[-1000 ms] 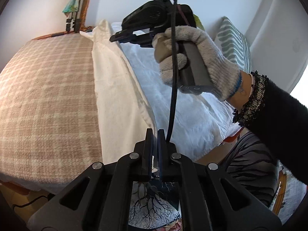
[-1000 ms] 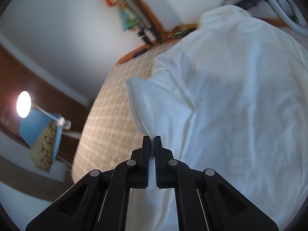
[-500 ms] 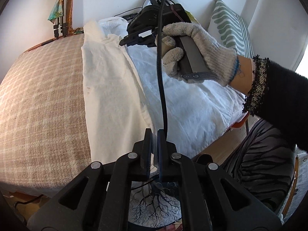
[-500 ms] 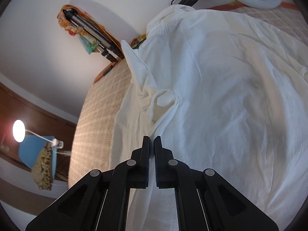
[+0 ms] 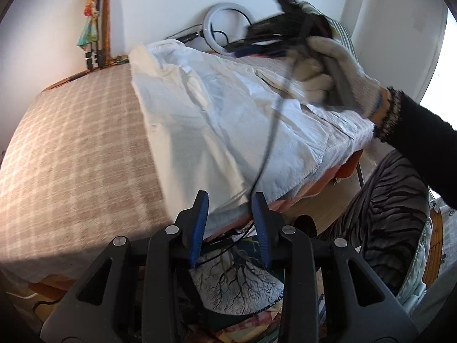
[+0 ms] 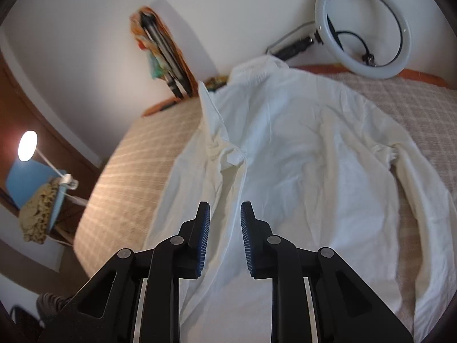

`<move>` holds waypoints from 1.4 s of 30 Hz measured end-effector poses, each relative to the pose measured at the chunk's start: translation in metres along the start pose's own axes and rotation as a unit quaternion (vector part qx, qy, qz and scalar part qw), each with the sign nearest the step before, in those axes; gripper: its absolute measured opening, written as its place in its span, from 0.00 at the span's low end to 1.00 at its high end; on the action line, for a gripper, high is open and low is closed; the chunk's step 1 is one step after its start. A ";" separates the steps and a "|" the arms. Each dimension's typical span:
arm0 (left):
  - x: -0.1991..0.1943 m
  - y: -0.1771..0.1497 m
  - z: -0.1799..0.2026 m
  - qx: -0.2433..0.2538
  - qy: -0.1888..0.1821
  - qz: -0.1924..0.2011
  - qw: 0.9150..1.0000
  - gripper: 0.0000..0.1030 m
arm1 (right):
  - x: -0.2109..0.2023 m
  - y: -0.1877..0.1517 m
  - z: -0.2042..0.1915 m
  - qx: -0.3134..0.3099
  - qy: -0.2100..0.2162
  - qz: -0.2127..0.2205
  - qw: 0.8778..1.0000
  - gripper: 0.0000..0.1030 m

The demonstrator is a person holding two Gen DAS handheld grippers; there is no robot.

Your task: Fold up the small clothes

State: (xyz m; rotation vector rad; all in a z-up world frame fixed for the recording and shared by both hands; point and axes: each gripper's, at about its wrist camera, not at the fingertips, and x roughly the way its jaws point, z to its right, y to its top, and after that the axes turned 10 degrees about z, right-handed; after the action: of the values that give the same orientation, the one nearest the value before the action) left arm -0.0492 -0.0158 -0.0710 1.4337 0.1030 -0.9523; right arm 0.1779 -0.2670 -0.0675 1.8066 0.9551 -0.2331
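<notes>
While both grippers hang above it with jaws apart and empty, the white shirt (image 6: 300, 171) lies spread flat on the bed (image 6: 134, 154), its long axis running from the collar near the ring light (image 6: 362, 25) down toward the bed's near edge. Left gripper (image 5: 230, 214) hovers over the hem corner; right gripper (image 6: 225, 225) over the shirt's left side. Seen from the left wrist, the gloved hand (image 5: 334, 71) is motion-blurred, and the shirt's hem is cut off.

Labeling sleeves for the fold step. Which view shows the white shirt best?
Right wrist. It looks down on the white shirt spread over the bed, collar to one long sleeve. The left wrist view sees the shirt edge-on, partly hidden by the gloved right hand and cable.
</notes>
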 end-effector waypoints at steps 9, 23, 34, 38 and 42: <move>0.015 0.049 -0.057 -0.020 0.036 0.005 0.999 0.24 | -0.067 0.002 -0.012 -0.032 0.070 0.041 0.996 0.20; 0.135 0.037 -0.068 0.048 0.025 -0.106 0.993 0.10 | 0.027 0.063 -0.035 -0.086 0.082 0.025 0.993 0.48; 0.137 0.039 -0.075 0.019 0.011 -0.106 0.994 0.13 | 0.202 0.086 -0.062 -0.174 0.091 -0.073 0.978 0.29; 0.137 0.039 -0.074 0.021 0.012 -0.102 0.995 0.13 | 0.253 0.096 -0.038 -0.172 0.013 -0.075 0.982 0.29; 0.136 0.035 -0.070 0.022 0.011 -0.096 0.995 0.19 | 0.281 0.103 -0.014 -0.140 -0.012 -0.077 0.987 0.29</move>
State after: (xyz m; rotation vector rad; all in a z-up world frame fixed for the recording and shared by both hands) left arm 0.0926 -0.0271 -0.1375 1.4949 0.2410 -1.1018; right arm 0.4326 -0.1302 -0.1454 1.4720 1.0556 -0.2050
